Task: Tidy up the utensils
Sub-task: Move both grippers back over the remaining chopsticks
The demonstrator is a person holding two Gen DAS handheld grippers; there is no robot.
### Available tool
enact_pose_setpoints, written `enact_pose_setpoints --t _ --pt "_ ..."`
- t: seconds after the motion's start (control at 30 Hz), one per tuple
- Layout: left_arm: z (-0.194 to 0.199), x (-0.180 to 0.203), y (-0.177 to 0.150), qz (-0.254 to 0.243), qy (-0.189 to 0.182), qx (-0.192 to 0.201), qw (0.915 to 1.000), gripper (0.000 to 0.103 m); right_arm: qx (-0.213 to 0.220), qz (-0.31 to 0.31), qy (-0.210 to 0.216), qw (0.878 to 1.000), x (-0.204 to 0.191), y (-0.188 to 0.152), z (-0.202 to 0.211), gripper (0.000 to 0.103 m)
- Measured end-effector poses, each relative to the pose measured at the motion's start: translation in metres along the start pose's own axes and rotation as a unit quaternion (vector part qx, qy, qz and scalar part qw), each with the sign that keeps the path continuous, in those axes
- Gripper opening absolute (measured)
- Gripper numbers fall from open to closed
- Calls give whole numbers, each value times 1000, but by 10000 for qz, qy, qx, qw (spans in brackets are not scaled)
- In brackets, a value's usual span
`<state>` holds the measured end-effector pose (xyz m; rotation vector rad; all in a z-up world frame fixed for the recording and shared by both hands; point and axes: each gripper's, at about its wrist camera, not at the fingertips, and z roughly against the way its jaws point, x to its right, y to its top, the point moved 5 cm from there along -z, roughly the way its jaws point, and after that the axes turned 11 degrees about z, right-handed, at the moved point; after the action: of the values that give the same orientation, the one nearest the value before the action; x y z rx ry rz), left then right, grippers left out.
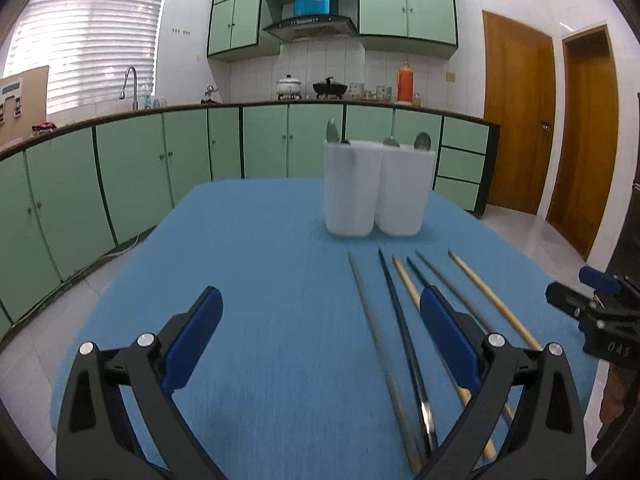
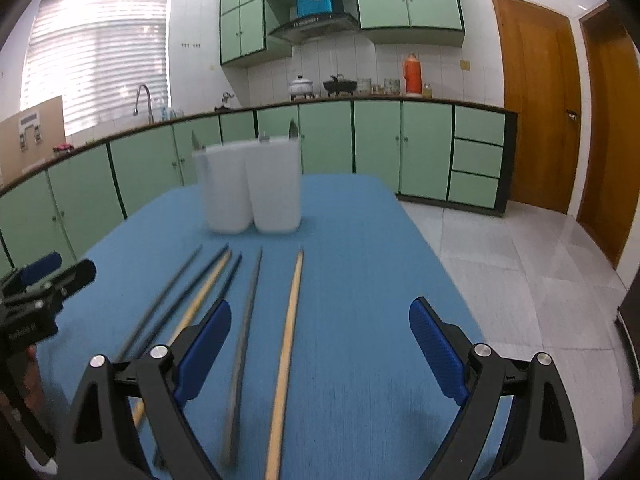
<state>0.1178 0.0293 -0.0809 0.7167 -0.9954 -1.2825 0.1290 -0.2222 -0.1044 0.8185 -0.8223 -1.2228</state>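
The left gripper point(image 1: 320, 312) has its blue-padded fingers point(image 1: 196, 340) spread wide apart with nothing between them but bare blue cloth; its right finger stands over the row of chopsticks without gripping any. The right gripper point(image 2: 320, 324) is likewise wide apart and empty-handed, its left finger point(image 2: 204, 354) above the darker sticks, while a grey chopstick point(image 2: 244, 344) and a pale wooden chopstick point(image 2: 288, 344) run lengthwise through the gap between its fingers, lying flat on the cloth below and not pressed by either pad. Six chopsticks in all lie side by side on the surface point(image 1: 260, 240), which is covered in blue cloth: in the left wrist view a grey one point(image 1: 372, 320) is the outermost on the left, then a dark one point(image 1: 394, 300), and the rest fan out to the right, their tips pointing toward the holders. Beyond the tips, near the far edge of the surface, two white utensil holders point(image 1: 376, 188) stand upright and touching each other, with a few metal utensil ends point(image 1: 422, 141) sticking up above their rims. Each wrist view catches the other gripper at its edge. Behind the surface runs a kitchen counter with green cabinets point(image 1: 160, 168), a tap point(image 1: 130, 84) under a window with blinds, pots and an orange flask point(image 1: 405, 82) along the tiled wall, and wooden doors point(image 1: 516, 112) to the right.
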Motion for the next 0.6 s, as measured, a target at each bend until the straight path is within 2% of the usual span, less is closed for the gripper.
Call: enact_pose_setpoints --t 0.23,0.4,0.47,0.6 --pt "16 -6 -28 -5 89 -89 9999 96 73 178 -186 9996 -9 -39 16 88" --pt "25 -3 -43 -56 149 -32 9999 96 163 413 -234 9987 -19 -55 21 78" --pt "28 -1 -46 -83 174 -4 9998 96 179 424 -215 9987 -21 -59 21 71" --pt "34 0 -50 -83 195 77 9997 96 268 344 -161 9989 -21 -66 24 63"
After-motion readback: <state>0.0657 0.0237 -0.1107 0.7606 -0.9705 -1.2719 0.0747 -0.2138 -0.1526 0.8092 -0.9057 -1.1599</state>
